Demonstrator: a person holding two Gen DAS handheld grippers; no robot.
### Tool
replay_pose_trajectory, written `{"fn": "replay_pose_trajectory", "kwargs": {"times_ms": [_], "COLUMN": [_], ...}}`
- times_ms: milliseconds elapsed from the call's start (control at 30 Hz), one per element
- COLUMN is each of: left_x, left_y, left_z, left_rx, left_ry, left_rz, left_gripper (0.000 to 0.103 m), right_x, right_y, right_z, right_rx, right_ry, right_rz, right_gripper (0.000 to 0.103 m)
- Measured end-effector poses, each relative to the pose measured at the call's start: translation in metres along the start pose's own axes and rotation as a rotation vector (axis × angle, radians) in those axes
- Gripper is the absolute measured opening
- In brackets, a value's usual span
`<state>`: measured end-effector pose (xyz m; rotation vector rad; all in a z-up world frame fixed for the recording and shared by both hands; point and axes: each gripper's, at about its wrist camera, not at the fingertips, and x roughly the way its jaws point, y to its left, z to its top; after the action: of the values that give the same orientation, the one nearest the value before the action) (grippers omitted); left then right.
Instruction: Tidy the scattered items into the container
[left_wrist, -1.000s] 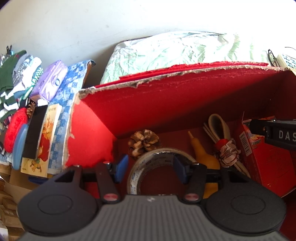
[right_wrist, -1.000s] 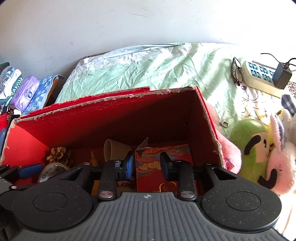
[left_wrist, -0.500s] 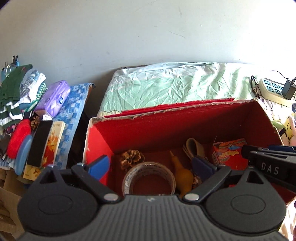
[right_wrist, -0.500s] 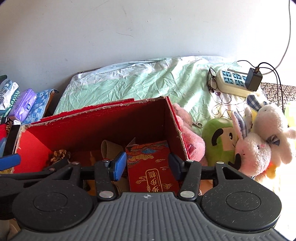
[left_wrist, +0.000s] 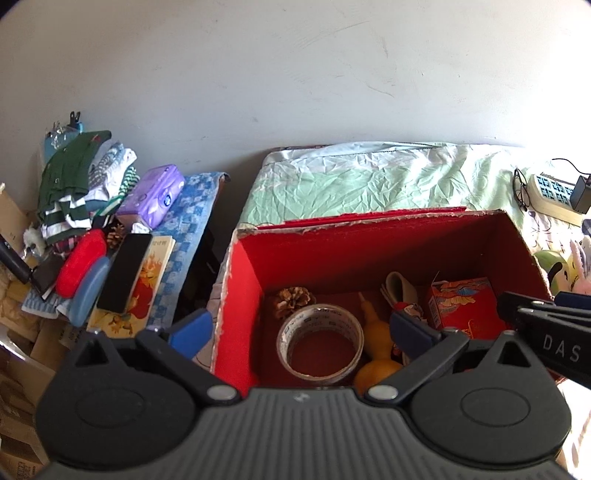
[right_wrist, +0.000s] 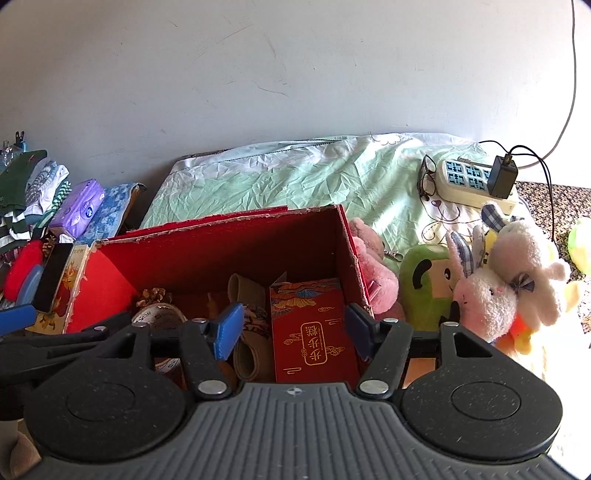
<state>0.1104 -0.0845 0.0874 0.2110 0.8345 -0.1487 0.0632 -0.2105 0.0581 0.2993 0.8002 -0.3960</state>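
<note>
Left gripper (left_wrist: 301, 330) above the red box (left_wrist: 369, 243), fingers spread fully, nothing between them. Tape roll (left_wrist: 319, 343) lies flat on the box floor near its left wall, pine cone (left_wrist: 293, 300) just behind it, yellow gourd (left_wrist: 376, 343) beside it. Right gripper (right_wrist: 293, 330) jaws opening, clear of the red packet (right_wrist: 314, 332), which stands against the box's right wall. Plush toys (right_wrist: 491, 291) outside, right of the box.

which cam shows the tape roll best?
Left wrist: the tape roll lies whole and unblocked on the red box floor. Right wrist shows only a sliver, hidden behind gripper parts.
</note>
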Motion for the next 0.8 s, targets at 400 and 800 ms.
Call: {"fn": "replay_pose_trajectory", "kwargs": {"times_ms": [400,800], "left_x": [-0.014,-0.020], "left_y": [0.007,0.009], "left_z": [-0.014,-0.027], "left_rx": [-0.066,-0.045], "left_ry": [0.049,0.082], "left_rz": [-0.025,-0.008], "left_gripper": [0.102,0.102], "right_x": [-0.041,-0.038], "right_y": [0.005,-0.002], "right_z": [-0.010,-0.024], "right_rx": [-0.043,0.008], "right_ry": [-0.067,-0.026], "right_rz": [0.050,0.015], "right_gripper": [0.090,0.090]}}
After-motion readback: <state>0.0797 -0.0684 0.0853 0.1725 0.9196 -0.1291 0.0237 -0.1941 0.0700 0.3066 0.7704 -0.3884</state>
